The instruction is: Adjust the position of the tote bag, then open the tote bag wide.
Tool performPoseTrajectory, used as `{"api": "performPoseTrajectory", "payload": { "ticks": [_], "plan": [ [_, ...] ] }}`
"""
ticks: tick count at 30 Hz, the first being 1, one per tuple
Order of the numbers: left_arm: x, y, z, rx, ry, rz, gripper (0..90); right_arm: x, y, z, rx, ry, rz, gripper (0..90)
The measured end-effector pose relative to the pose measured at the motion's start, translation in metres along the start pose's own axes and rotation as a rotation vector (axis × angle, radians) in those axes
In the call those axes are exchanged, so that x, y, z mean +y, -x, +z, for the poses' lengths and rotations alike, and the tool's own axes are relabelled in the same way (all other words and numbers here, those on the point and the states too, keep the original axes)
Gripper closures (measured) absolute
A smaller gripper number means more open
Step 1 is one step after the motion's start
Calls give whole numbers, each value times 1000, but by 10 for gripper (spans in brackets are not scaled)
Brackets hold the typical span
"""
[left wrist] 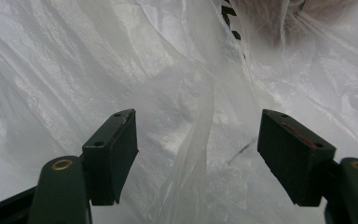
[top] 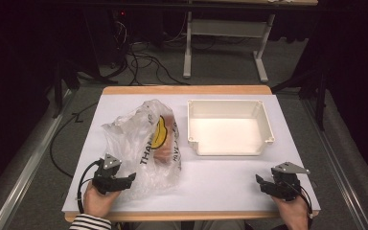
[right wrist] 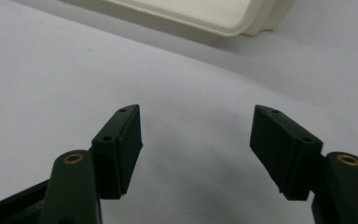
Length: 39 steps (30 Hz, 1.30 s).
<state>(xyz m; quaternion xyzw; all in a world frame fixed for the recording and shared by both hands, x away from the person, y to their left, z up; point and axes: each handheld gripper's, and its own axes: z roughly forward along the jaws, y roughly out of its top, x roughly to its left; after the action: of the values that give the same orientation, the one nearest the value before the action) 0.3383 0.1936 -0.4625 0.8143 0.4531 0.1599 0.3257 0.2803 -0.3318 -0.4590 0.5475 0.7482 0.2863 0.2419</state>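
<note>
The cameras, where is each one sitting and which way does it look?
High view: sits above the person's side, looks forward and down on the table; both hands show, with the left gripper and right gripper.
Left gripper view: rides on the left gripper, looks along its open jaws at the plastic bag.
Right gripper view: rides on the right gripper, looks along its open jaws over the table at the white tray.
Shared: the bag and the tray also show in the high view.

The plastic bag (top: 143,143) veils its brownish contents, and its black lettering is partly crumpled out of reading.
</note>
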Motion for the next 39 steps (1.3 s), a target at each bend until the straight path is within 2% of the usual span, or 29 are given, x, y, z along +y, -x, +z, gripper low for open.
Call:
{"api": "performPoseTrajectory", "payload": {
  "ticks": [9,17,24,29,34,36,39],
  "plan": [
    [-1,-1,0,-8,6,-8,289,0,0,0,-7,2,-13,343],
    [-1,-3,0,-21,-4,-12,290,0,0,1,-18,-2,-3,343],
    [-1,-2,-1,-11,-3,-5,291,-1,0,-1,-17,2,-7,344],
    [-2,-4,-1,-19,-5,-19,291,0,1,0,-15,3,1,345],
    [-1,-4,-1,-18,0,-21,290,1,-1,1,-13,-3,-13,345],
    [1,-3,-3,-34,11,-29,291,-1,-1,-1,-14,-1,-20,346],
    [1,-3,-5,-54,28,-51,287,-3,1,-3,-10,7,3,346]
  ]
}}
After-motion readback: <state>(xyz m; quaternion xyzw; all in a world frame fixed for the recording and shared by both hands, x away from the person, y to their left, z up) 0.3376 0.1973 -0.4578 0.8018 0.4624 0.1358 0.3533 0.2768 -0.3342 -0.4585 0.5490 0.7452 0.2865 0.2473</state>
